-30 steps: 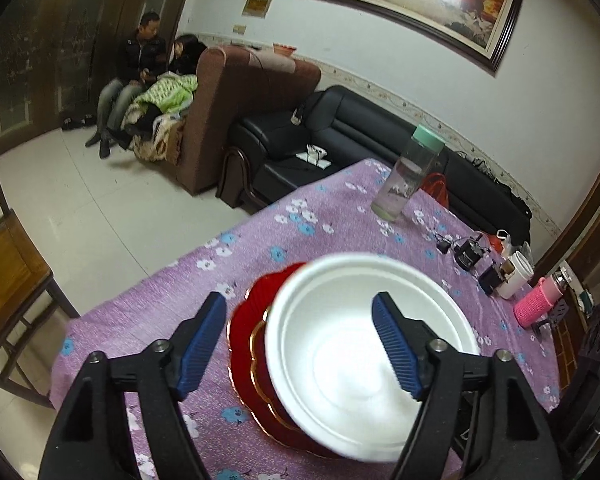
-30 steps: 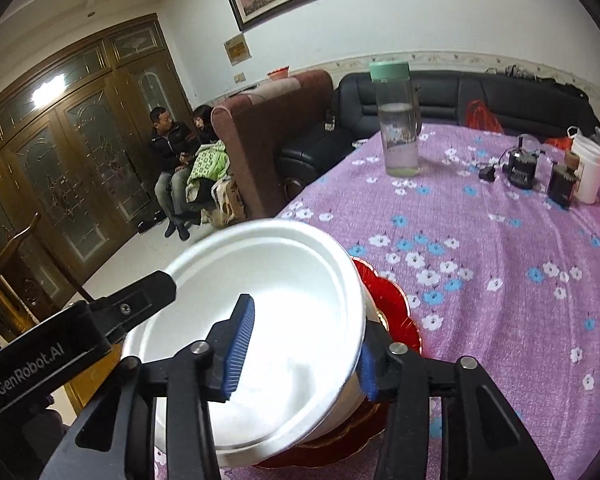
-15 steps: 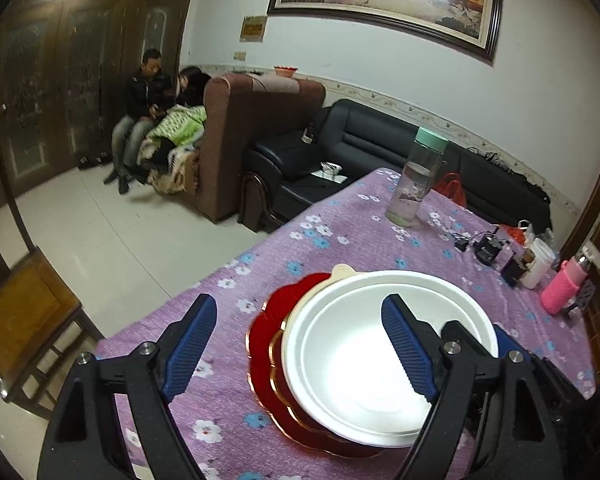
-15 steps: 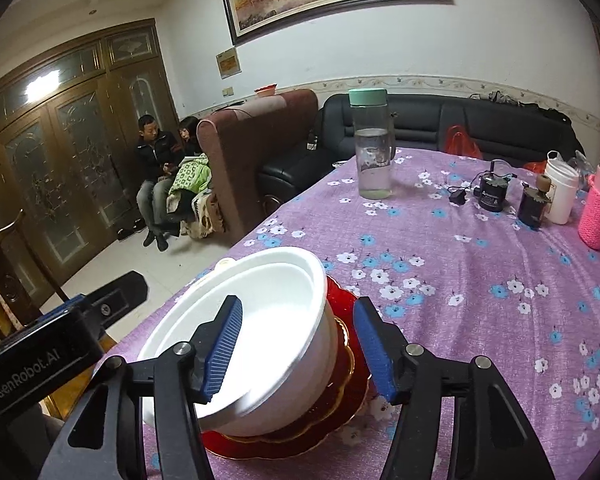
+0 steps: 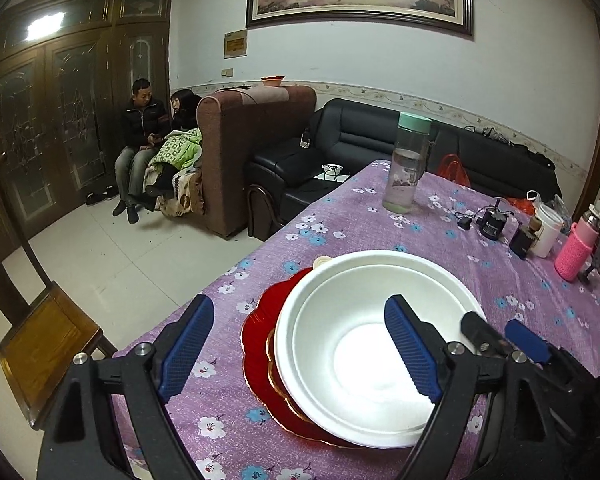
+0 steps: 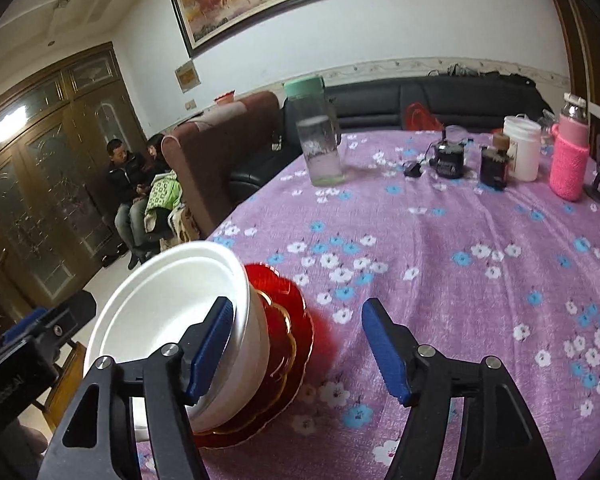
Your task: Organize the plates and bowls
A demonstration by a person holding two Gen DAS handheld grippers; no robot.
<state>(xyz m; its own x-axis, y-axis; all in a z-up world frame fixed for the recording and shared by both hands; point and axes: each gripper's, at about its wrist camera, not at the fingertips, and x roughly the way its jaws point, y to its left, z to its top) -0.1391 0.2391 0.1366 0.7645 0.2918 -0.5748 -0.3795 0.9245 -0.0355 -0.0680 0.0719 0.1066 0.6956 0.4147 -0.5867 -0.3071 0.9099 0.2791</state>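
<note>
Two grippers were in view over a table (image 5: 440, 240) covered in a purple floral cloth. White bowl (image 5: 376, 344) sat upright on a stack of red plates (image 5: 260, 360) with gold scalloped rims, near the table's front corner; a small cream-coloured edge showed behind the bowl's far rim, object not identifiable. Left gripper (image 5: 300, 352) stood with its blue-padded jaws spread wide, holding nothing; its left finger was over the cloth beside the plates and its right finger lay in front of the bowl's interior in the left wrist view, contact not determinable. Right gripper (image 6: 300, 352) was likewise spread apart and empty; its left finger (image 6: 212, 344) was at the bowl's near rim, touching or just short of it, not certain, and the right finger was over bare cloth to the right of the stack. Part of the right gripper also showed at the bowl's right side in the left wrist view. Farther back on the table stood a clear bottle (image 6: 318, 140) with a green lid, a white cup (image 6: 522, 152), a pink-sleeved flask (image 6: 570, 160) and some small dark devices (image 6: 448, 158). Beyond the table: a black sofa (image 5: 380, 140), a brown armchair (image 5: 244, 152), and two seated people (image 5: 148, 140) by wooden doors.
</note>
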